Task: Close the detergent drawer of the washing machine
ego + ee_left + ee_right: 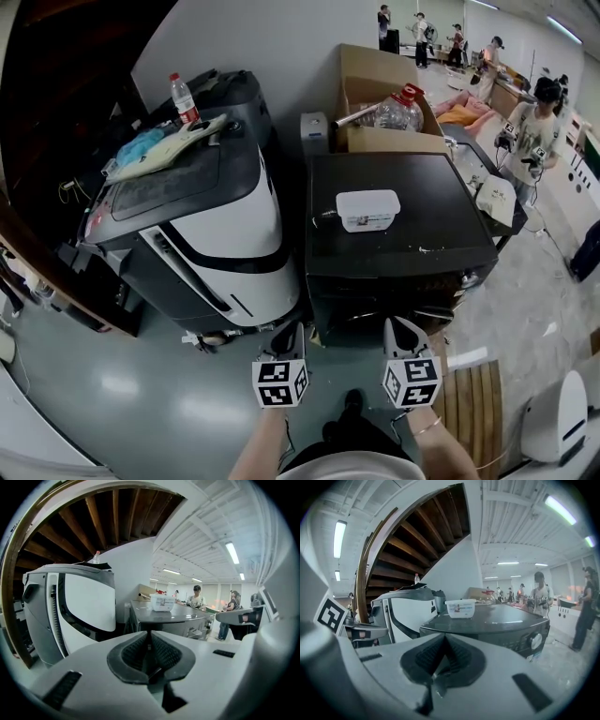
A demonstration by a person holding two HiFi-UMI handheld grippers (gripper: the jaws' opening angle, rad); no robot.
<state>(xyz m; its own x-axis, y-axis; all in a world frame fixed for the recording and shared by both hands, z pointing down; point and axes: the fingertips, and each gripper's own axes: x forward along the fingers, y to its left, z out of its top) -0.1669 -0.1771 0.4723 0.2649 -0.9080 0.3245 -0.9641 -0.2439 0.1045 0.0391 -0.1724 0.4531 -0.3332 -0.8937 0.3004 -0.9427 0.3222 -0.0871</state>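
Left tool [150, 634] and right tool [443, 639] hold their ribbed black pads pressed together on nothing, just before the washing machine [398, 220], a squat charcoal box with a glossy flat lid. Its detergent drawer cannot be made out on the front panel beside the round silver knob [533, 641]. A white rectangular plastic tub [367, 209] sits on top.

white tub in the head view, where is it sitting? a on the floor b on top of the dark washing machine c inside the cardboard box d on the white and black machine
b: the white tub rests on the flat top of the dark washing machine, in front of the cardboard box.
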